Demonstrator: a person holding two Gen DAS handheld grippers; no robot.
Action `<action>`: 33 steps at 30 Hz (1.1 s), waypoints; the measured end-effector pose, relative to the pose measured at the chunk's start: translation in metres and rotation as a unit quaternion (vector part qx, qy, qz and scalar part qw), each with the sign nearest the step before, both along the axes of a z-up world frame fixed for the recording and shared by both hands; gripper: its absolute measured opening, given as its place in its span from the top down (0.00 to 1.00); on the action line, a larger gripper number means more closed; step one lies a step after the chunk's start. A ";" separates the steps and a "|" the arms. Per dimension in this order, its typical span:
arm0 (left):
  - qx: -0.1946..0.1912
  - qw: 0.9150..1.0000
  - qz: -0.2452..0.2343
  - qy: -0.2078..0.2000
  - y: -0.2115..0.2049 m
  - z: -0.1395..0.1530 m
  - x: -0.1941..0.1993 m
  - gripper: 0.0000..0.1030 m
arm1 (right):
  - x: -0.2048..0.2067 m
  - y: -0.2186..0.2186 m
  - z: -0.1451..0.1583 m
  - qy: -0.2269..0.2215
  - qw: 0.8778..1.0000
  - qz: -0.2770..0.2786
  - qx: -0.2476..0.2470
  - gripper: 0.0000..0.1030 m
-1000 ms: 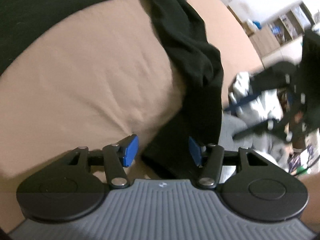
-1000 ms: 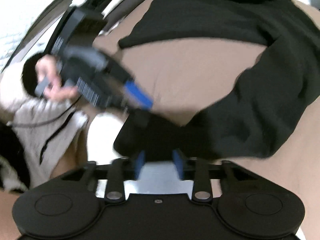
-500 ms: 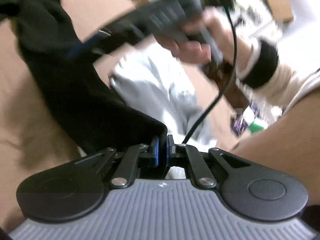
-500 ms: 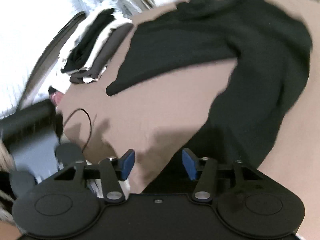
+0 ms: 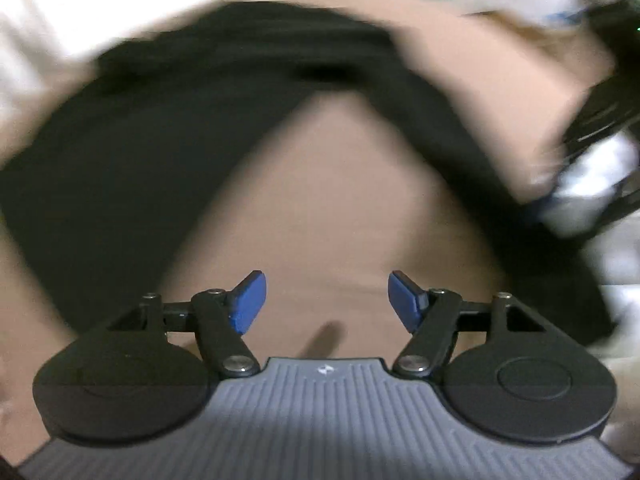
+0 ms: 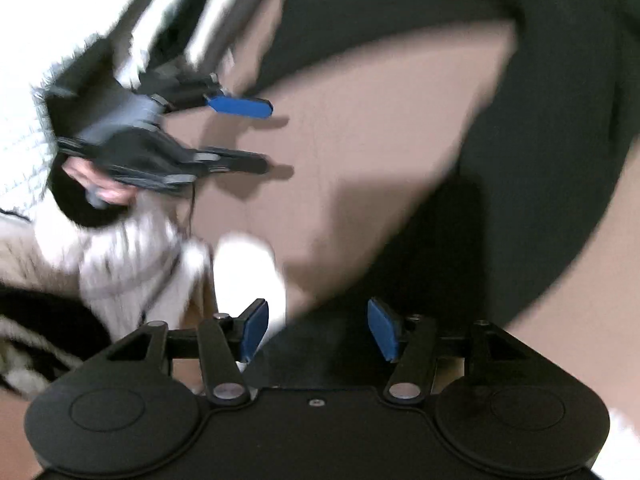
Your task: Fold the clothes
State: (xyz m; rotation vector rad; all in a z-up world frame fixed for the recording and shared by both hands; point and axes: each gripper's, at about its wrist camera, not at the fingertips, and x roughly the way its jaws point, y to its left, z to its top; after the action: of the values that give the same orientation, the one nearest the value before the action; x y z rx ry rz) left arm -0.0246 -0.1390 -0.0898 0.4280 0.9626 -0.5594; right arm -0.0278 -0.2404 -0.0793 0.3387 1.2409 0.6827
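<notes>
A black garment [image 5: 132, 152] lies in an arch across the tan bed surface [image 5: 332, 208], blurred by motion. My left gripper [image 5: 323, 300] is open and empty over bare tan sheet inside the arch. In the right wrist view the same black garment [image 6: 540, 160] curves down the right side to a hem by my right gripper [image 6: 316, 330], which is open with the dark cloth just below and between its pads. The left gripper also shows in the right wrist view [image 6: 256, 136], open, above the sheet at left.
A pile of white and grey clothes [image 6: 132, 264] lies at the bed's left edge. Striped white and black fabric [image 6: 188, 28] sits at the upper left. A blurred white and dark shape [image 5: 592, 184] is at the right.
My left gripper opened and let go of the black cloth, then swung to face the bare sheet. My right gripper stays open near the hem; the view shifted.
</notes>
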 end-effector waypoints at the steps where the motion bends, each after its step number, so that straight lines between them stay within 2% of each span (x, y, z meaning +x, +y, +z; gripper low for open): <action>1: 0.037 0.999 0.023 -0.023 0.009 -0.006 0.008 0.32 | 0.011 -0.001 0.009 -0.024 1.000 -0.017 -0.009 0.39; 3: 0.097 0.993 0.038 -0.055 0.019 -0.023 0.022 0.29 | 0.032 -0.003 0.024 -0.068 0.996 -0.051 -0.028 0.36; 4: 0.115 0.991 0.034 -0.064 0.023 -0.032 0.028 0.25 | 0.044 -0.005 0.022 -0.076 0.993 -0.077 -0.041 0.35; 5: 0.113 0.991 0.027 -0.072 0.027 -0.037 0.031 0.20 | 0.059 -0.007 0.017 -0.079 0.989 -0.108 -0.059 0.35; 6: 0.103 0.991 0.020 -0.079 0.032 -0.041 0.032 0.11 | 0.071 -0.007 0.011 -0.082 0.985 -0.130 -0.078 0.35; 7: 0.092 0.992 0.013 -0.087 0.037 -0.044 0.033 0.09 | 0.082 -0.005 0.004 -0.086 0.980 -0.148 -0.101 0.35; 8: 0.082 0.992 0.006 -0.095 0.041 -0.048 0.035 0.15 | 0.091 -0.001 -0.005 -0.093 0.973 -0.164 -0.133 0.35; 10: 0.032 0.997 0.043 -0.057 0.053 -0.040 0.044 0.97 | 0.108 0.007 -0.022 -0.110 0.952 -0.199 -0.207 0.33; 11: 0.003 0.997 0.067 -0.031 0.059 -0.034 0.049 0.97 | 0.113 0.005 -0.030 -0.112 0.936 -0.226 -0.247 0.33; 12: -0.013 0.996 0.080 -0.028 0.065 -0.027 0.048 0.97 | 0.118 0.004 -0.038 -0.114 0.920 -0.248 -0.281 0.33; 14: -0.032 0.994 0.096 -0.049 0.075 -0.011 0.040 0.97 | 0.120 0.001 -0.047 -0.129 0.912 -0.258 -0.292 0.35; 15: -0.041 0.992 0.104 -0.054 0.080 -0.004 0.034 0.97 | 0.116 -0.001 -0.045 -0.155 0.909 -0.255 -0.292 0.56; 16: -0.052 0.991 0.111 -0.054 0.084 0.003 0.025 0.97 | 0.112 -0.003 -0.043 -0.169 0.904 -0.247 -0.306 0.98; 17: -0.054 0.991 0.111 -0.053 0.086 0.005 0.016 0.97 | 0.106 -0.006 -0.041 -0.175 0.900 -0.239 -0.321 0.95; 20: -0.041 0.994 0.096 -0.044 0.087 0.001 -0.005 0.98 | 0.077 -0.023 -0.031 -0.198 0.897 -0.250 -0.308 0.96; 23: 0.027 0.996 0.080 0.011 0.083 -0.025 -0.007 0.98 | 0.060 -0.037 -0.030 -0.193 0.904 -0.247 -0.291 0.96; 24: 0.034 0.996 0.078 0.018 0.083 -0.028 -0.005 0.97 | 0.061 -0.037 -0.031 -0.190 0.906 -0.242 -0.289 0.96; 27: 0.017 0.996 0.085 0.021 0.083 -0.020 0.001 0.95 | 0.065 -0.037 -0.032 -0.183 0.914 -0.224 -0.285 0.96; 29: -0.026 0.994 0.106 0.020 0.093 -0.011 0.005 0.89 | 0.064 -0.035 -0.030 -0.179 0.915 -0.210 -0.293 0.97; 31: -0.071 0.988 0.137 0.011 0.110 0.000 0.005 0.65 | 0.063 -0.032 -0.032 -0.172 0.914 -0.197 -0.309 0.97; 33: -0.078 0.982 0.169 -0.026 0.124 0.009 0.008 0.55 | 0.067 -0.033 -0.043 -0.158 0.917 -0.196 -0.310 0.97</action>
State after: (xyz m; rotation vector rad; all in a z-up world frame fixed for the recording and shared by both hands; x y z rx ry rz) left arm -0.0168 -0.0151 -0.0806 0.1328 0.9105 -0.3102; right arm 0.0388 -0.2737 -0.1221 -0.0569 0.9754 -0.0243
